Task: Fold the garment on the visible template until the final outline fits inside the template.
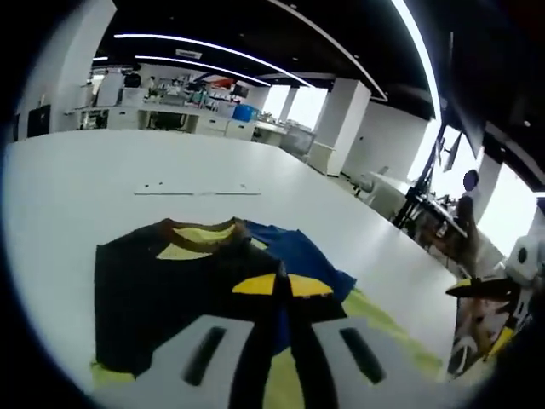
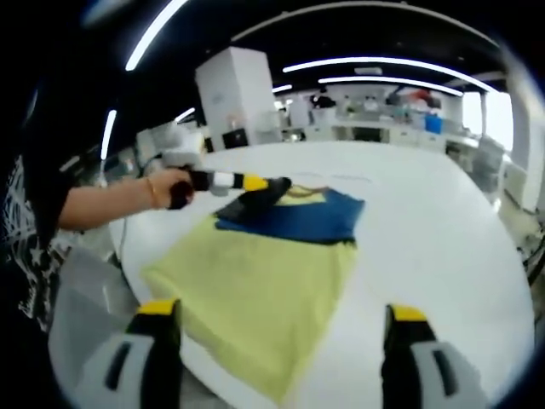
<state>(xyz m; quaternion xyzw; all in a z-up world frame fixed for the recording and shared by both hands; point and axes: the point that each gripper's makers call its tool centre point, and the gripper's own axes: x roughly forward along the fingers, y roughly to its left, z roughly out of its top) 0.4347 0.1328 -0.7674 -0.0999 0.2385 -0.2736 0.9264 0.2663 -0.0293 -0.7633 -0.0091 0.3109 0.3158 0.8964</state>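
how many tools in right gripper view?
2. The right tool rises from the bottom, jaws wide apart over the yellow template. The left tool, held by a hand, pinches the garment.

The left gripper view sits low and close over the folded garment (image 1: 213, 273), looking along the white table (image 1: 77, 196) toward distant office desks at upper left. The right gripper view stands farther back and higher, facing the opposite end. Both take in the garment, the yellow template (image 2: 255, 298) and the tabletop.
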